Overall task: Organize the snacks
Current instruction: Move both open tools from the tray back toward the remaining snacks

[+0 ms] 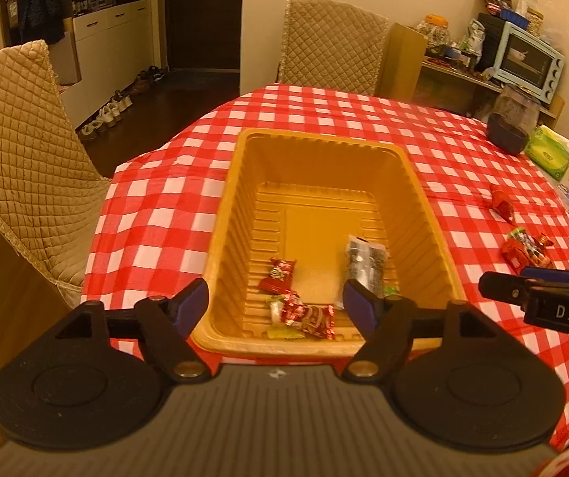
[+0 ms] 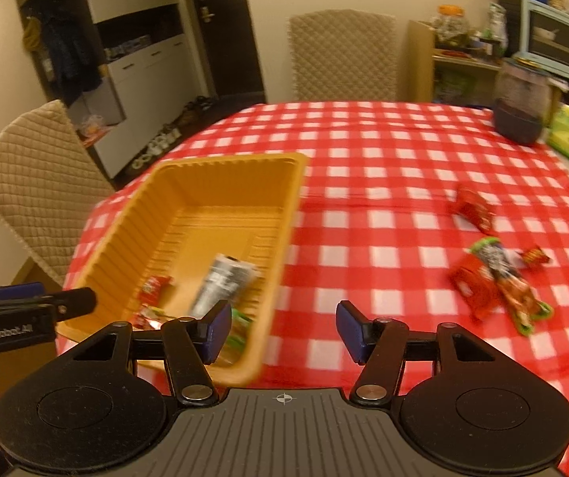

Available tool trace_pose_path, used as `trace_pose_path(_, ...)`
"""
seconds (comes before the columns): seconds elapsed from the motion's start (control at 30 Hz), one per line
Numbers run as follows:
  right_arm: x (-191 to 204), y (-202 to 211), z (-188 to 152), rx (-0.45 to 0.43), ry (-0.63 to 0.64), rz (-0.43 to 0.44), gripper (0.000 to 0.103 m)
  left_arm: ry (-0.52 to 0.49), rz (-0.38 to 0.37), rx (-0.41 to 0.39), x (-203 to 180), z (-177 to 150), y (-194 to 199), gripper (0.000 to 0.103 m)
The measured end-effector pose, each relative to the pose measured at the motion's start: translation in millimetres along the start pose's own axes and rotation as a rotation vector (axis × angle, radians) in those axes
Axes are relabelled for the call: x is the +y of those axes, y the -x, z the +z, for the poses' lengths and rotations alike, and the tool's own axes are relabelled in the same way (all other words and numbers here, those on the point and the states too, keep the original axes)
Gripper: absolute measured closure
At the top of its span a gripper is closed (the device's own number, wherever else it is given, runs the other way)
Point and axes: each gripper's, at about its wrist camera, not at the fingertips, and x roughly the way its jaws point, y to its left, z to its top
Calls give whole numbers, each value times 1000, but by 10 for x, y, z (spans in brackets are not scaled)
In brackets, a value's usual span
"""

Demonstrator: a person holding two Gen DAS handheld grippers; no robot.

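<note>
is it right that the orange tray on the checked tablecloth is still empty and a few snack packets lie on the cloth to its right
Not quite. The orange tray is not empty: the left wrist view shows a grey packet and red snack packets lying in it. The rest holds: the tray sits on the checked tablecloth, and snack packets lie on the cloth to its right.

Both my hand-held grippers stand open, tilted downward, nothing between the pads.

My left hand-held gripper (image 1: pixel 276 304) fills the bottom of its own view, blue pads spread wide apart; in the right wrist view its tip pokes in at the left edge. My right hand-held gripper (image 2: pixel 283 330) has its pads parted less widely, and its black tip enters the left wrist view at the right edge, lower half.
</note>
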Motion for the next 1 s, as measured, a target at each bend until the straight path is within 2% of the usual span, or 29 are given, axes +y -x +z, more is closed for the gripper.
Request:
trace_pose_path(0.07,-70,73,-36,-4,-13,-15,44,-9,-10,-8,-61,-23,41,22)
trace_pose_path(0.37,-238,386,-133,-15,-33,-50,43,-40,-48,-25,-350,-95,203,13)
trace_pose_path(1.0,-660,856,-265,-55,-90,-118,42,-72,-114,-38,-872,-139,387,8)
